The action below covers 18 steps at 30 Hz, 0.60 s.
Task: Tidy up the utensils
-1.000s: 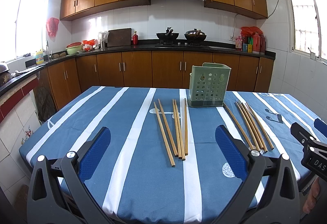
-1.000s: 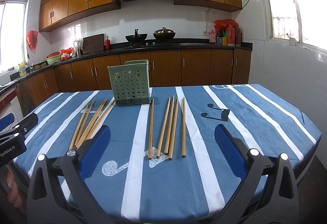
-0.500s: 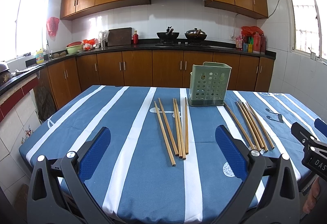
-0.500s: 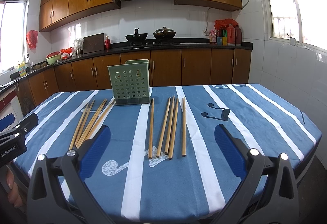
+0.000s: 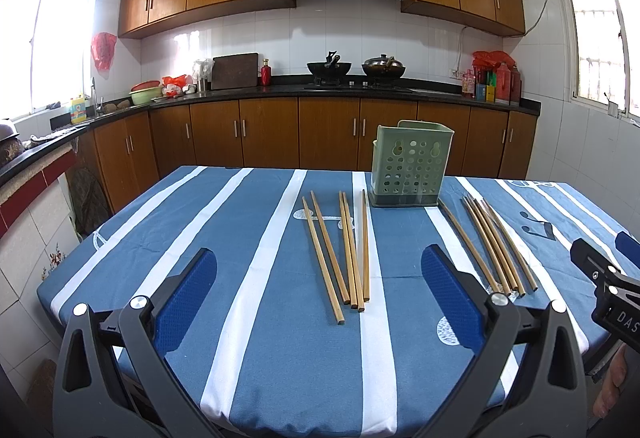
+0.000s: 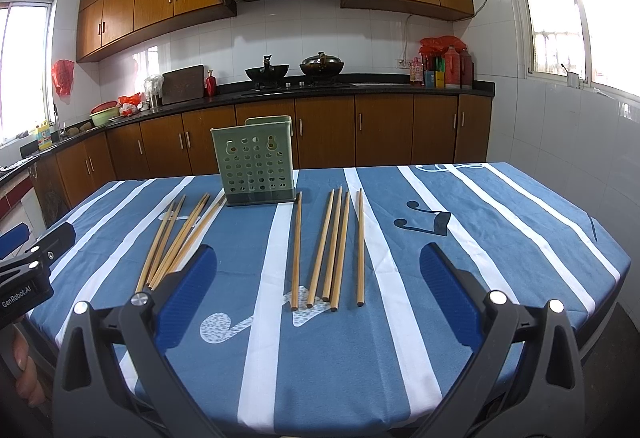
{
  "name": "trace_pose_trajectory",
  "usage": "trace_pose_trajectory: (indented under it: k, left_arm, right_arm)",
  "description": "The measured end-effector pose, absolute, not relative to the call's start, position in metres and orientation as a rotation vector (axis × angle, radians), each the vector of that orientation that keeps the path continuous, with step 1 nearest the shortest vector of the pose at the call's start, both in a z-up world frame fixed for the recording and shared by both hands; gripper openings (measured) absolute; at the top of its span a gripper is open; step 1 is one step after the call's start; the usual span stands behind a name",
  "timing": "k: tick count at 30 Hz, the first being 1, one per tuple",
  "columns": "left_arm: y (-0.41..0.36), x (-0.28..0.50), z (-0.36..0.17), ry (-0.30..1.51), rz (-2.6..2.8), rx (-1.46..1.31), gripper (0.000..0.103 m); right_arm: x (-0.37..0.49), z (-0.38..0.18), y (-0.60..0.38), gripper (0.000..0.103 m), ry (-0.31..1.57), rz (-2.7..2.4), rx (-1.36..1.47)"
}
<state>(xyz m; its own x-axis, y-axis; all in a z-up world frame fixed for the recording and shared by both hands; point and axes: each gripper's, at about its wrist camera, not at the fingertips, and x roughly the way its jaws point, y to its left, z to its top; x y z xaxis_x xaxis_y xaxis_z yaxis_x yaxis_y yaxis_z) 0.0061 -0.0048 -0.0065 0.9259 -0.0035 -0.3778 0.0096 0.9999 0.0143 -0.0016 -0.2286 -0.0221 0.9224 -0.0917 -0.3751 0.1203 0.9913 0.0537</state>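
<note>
Jaws on both tools stand wide apart with nothing between them; I log left gripper (image 5: 320, 278) and right gripper (image 6: 318, 278) as released, hovering over the near edge.

Item 1: table (image 5: 160, 238), blue cloth with white stripes, carrying everything below.

Item 2: green holder (image 5: 408, 168), perforated, upright at the far middle; I cannot see inside it.

Item 3: left chopstick group (image 5: 344, 250), five sticks fanned loosely, lying left of the holder, directly ahead of my left tool.

Item 4: right chopstick group (image 6: 330, 246), five sticks, roughly parallel, right of the holder, directly ahead of my right tool.

Handling note, my judgement: nothing is picked up yet. I would close on one or two sticks near mid-length, pads across the shaft, since a thin round stick rolls away from a shallow pinch and pivots if held at its end. Then tip it upright over the holder's mouth.

View notes: each camera centres its own group and shows the other group off to the side, partly behind a finger. Left wrist view catches the right tool's body at its right edge; right wrist view catches the left tool's at its left edge.
</note>
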Motion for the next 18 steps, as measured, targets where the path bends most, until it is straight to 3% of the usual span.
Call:
trace_pose_trajectory:
  k: [18]
  left_arm:
    - [0.0, 0.021, -0.019, 0.42, 0.015, 0.013, 0.101]
  right_arm:
    - [0.011, -0.03, -0.239, 0.099, 0.421, -0.109, 0.108]
